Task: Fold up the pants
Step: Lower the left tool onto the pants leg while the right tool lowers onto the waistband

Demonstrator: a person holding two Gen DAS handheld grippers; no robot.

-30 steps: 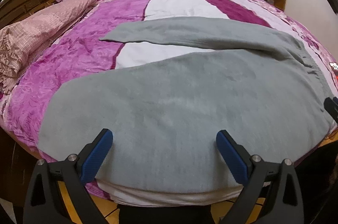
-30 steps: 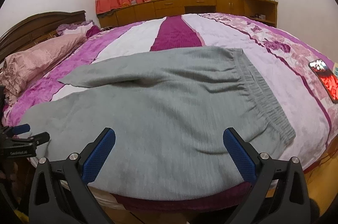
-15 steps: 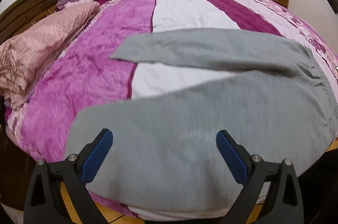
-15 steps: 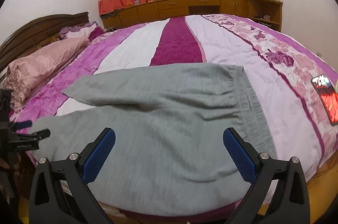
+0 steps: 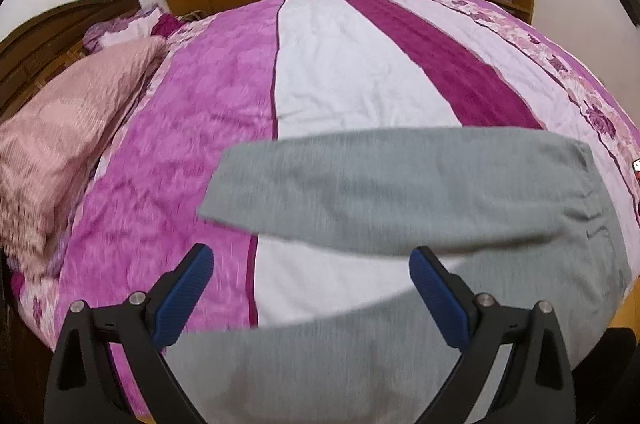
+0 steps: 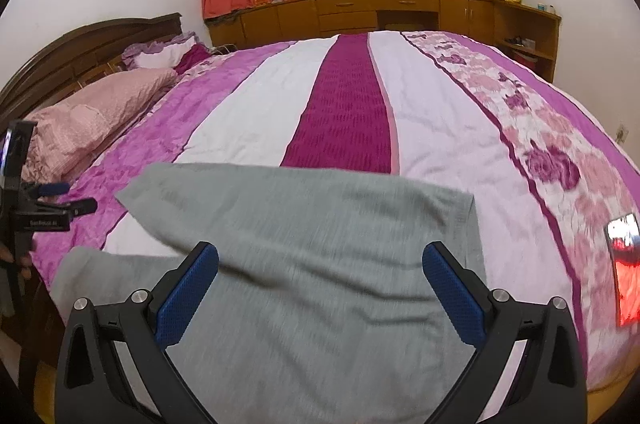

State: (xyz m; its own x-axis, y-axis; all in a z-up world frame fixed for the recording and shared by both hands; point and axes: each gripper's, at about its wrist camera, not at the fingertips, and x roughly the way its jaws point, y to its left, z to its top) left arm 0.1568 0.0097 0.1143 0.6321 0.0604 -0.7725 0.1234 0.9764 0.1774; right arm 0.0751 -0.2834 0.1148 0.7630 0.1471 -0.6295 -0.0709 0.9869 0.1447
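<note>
Grey pants [image 5: 400, 192] lie spread on a bed, legs pointing left, waistband at the right. They also show in the right wrist view [image 6: 320, 256]. The far leg [image 5: 304, 184] lies apart from the near leg [image 5: 320, 356], with bedspread between them. My left gripper [image 5: 312, 288] is open and empty, above the gap between the legs. My right gripper [image 6: 320, 280] is open and empty, above the seat of the pants near the waistband [image 6: 468, 224]. The left gripper also shows at the left edge of the right wrist view [image 6: 60, 204].
The bed has a pink, white and purple striped bedspread [image 5: 352, 64]. A pink pillow [image 5: 60, 128] lies by the wooden headboard [image 6: 80, 44] at the left. A phone with a red screen [image 6: 624, 264] lies at the right. Wooden cabinets [image 6: 380, 12] stand behind.
Both grippers have moved forward over the bed, so the pants sit lower in both views. Both stay open and empty. The pants have not moved.
</note>
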